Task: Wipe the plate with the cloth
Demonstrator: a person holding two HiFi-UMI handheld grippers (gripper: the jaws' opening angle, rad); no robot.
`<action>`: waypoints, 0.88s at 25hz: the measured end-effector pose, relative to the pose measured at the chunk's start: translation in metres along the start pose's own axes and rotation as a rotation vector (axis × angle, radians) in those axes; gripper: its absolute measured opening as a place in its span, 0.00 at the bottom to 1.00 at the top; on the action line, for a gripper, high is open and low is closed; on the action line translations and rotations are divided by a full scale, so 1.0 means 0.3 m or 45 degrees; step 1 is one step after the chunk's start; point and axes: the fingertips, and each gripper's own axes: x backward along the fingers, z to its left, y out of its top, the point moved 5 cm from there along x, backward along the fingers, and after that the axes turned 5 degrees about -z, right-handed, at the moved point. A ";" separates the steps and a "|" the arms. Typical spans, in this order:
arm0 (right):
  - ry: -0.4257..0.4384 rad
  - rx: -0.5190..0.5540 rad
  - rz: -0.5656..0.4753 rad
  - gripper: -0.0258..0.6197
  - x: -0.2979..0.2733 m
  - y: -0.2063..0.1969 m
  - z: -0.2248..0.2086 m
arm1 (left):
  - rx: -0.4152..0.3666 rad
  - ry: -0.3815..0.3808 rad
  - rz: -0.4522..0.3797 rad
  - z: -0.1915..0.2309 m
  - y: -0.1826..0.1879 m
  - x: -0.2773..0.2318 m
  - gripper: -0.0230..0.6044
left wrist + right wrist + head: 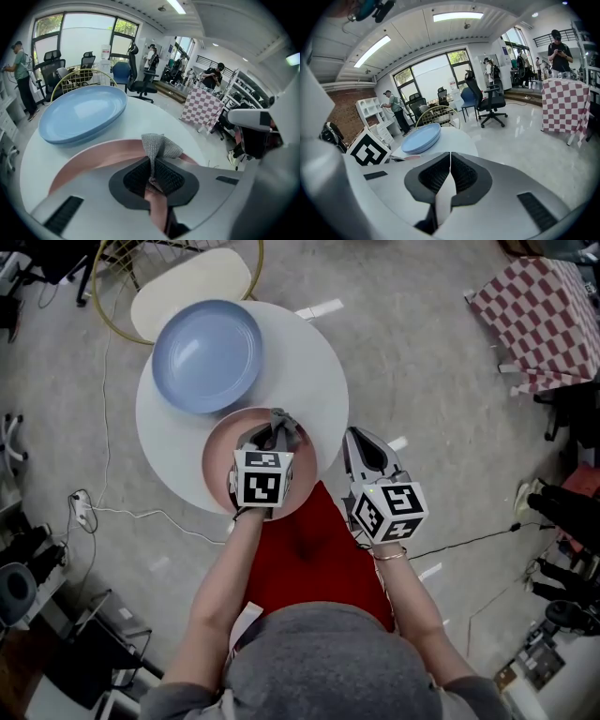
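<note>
A pink plate (217, 463) lies at the near edge of a round white table (305, 367). My left gripper (272, 435) hovers over this plate, shut on a bunched grey cloth (278, 425). In the left gripper view the cloth (158, 146) sticks up from between the closed jaws of the left gripper (152, 177), with the pink plate (93, 159) just beneath. A larger blue plate (206, 354) sits further back on the table. My right gripper (359, 444) hangs off the table's right edge, shut and holding nothing; the right gripper view shows its jaws pressed together on the right gripper (450, 161).
A cream chair (192, 282) with a gold wire frame stands behind the table. A checkered-cloth table (534, 320) is at the far right. Cables (94, 512) run over the floor at the left. Office chairs (487, 101) and several people stand farther off.
</note>
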 end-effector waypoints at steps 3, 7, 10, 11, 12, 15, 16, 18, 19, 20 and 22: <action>0.027 0.014 0.018 0.09 -0.023 0.003 -0.001 | 0.027 0.041 0.014 0.014 0.001 -0.009 0.09; 0.081 0.040 0.043 0.09 -0.052 -0.007 0.043 | 0.070 0.122 0.011 0.072 -0.017 0.013 0.09; 0.116 0.056 0.060 0.09 -0.074 -0.012 0.072 | 0.106 0.188 0.017 0.122 -0.025 0.035 0.09; 0.127 0.063 0.065 0.09 -0.080 -0.012 0.080 | 0.119 0.211 0.019 0.138 -0.029 0.044 0.09; 0.137 0.069 0.070 0.09 -0.085 -0.013 0.090 | 0.132 0.231 0.019 0.155 -0.034 0.054 0.09; 0.164 0.087 0.078 0.09 -0.099 -0.011 0.116 | 0.171 0.284 0.022 0.204 -0.053 0.083 0.09; 0.171 0.092 0.081 0.09 -0.103 -0.010 0.122 | 0.183 0.300 0.024 0.218 -0.059 0.092 0.09; 0.181 0.101 0.086 0.09 -0.109 -0.010 0.129 | 0.204 0.333 0.031 0.239 -0.073 0.108 0.09; 0.185 0.106 0.087 0.09 -0.112 -0.010 0.132 | 0.214 0.350 0.035 0.248 -0.080 0.116 0.09; 0.190 0.110 0.089 0.09 -0.114 -0.011 0.137 | 0.225 0.367 0.039 0.256 -0.088 0.125 0.09; 0.202 0.119 0.091 0.09 -0.116 -0.013 0.151 | 0.245 0.396 0.048 0.272 -0.103 0.143 0.09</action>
